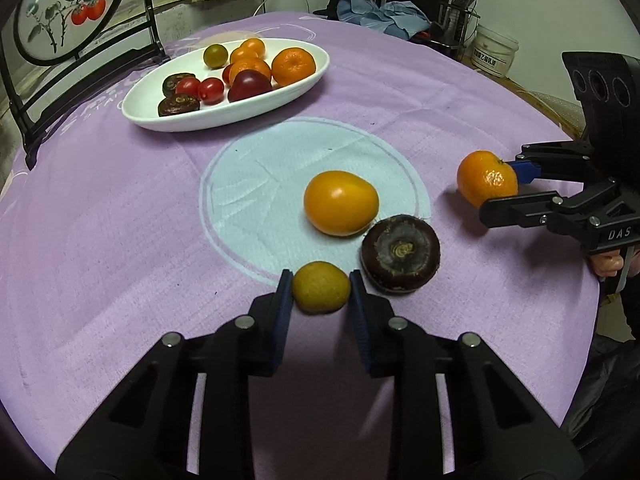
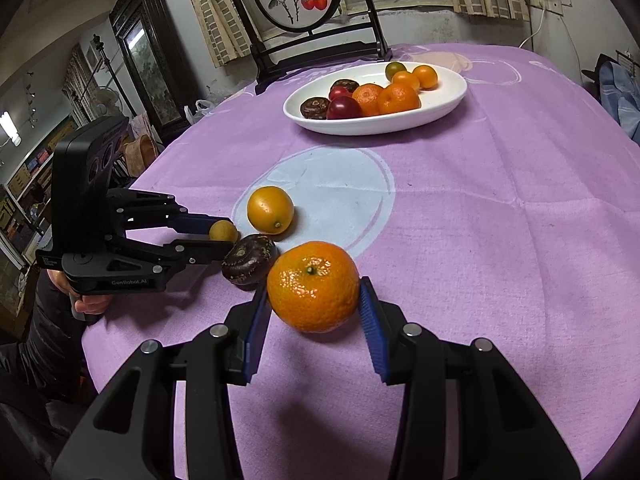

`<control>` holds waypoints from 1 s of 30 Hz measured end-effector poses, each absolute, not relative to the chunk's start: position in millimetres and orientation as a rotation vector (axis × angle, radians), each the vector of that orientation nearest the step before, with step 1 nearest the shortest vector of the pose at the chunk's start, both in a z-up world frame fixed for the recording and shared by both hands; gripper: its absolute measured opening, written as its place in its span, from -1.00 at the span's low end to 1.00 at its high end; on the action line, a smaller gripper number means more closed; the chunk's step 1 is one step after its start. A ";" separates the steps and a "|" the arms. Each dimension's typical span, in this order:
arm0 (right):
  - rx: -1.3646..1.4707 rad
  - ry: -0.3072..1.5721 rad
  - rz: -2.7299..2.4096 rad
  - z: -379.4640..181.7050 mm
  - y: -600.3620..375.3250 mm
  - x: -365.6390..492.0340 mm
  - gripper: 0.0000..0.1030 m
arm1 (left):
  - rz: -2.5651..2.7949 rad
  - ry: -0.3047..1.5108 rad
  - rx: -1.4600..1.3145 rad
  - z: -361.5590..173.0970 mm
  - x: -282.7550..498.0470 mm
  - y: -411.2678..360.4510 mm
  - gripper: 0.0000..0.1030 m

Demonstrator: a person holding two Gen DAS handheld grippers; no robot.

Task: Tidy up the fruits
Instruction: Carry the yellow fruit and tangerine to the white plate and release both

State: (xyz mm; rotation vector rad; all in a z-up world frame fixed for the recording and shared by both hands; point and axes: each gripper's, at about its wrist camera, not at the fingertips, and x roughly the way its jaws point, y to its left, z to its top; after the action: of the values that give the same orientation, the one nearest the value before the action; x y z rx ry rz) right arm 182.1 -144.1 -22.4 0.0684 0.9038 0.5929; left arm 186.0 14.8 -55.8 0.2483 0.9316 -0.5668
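My left gripper [image 1: 321, 286] is shut on a small yellow kumquat [image 1: 321, 287] that rests on the purple cloth; it also shows in the right wrist view [image 2: 223, 231]. My right gripper [image 2: 314, 294] is shut on a mandarin [image 2: 313, 286], seen in the left wrist view [image 1: 486, 178] at the table's right. A yellow-orange tomato [image 1: 341, 203] and a dark water chestnut [image 1: 401, 254] lie between them. The white oval plate [image 1: 152, 118] at the back holds several fruits.
A framed round painting on a black stand [image 1: 60, 20] stands behind the plate at the table's back left. The table edge [image 1: 592, 280] runs close on the right. Clothes [image 1: 384, 14] and a white bucket [image 1: 494, 50] lie beyond the table.
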 end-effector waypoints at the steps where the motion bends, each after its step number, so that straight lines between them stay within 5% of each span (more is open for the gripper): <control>1: 0.075 0.904 0.593 -22.4 -145.1 182.3 -0.15 | -0.565 0.929 0.252 -55.8 185.5 14.4 -0.44; 13: 0.122 0.844 0.649 -1.0 -140.9 210.0 -0.15 | -0.484 0.870 0.069 -28.7 207.5 38.8 -0.44; 22: 0.216 0.633 0.514 17.0 -143.1 316.1 -0.15 | -0.328 0.751 -0.148 14.8 290.9 39.9 -0.44; 30: 0.263 0.646 0.453 2.1 -145.6 378.5 -0.15 | -0.185 0.793 -0.158 -0.7 371.1 32.0 -0.44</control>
State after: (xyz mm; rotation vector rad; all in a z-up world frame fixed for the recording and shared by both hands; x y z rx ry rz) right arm 378.5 -145.6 2.1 0.2626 0.6464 0.4529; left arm 371.1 32.0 -0.7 -0.1576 0.7931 -0.1848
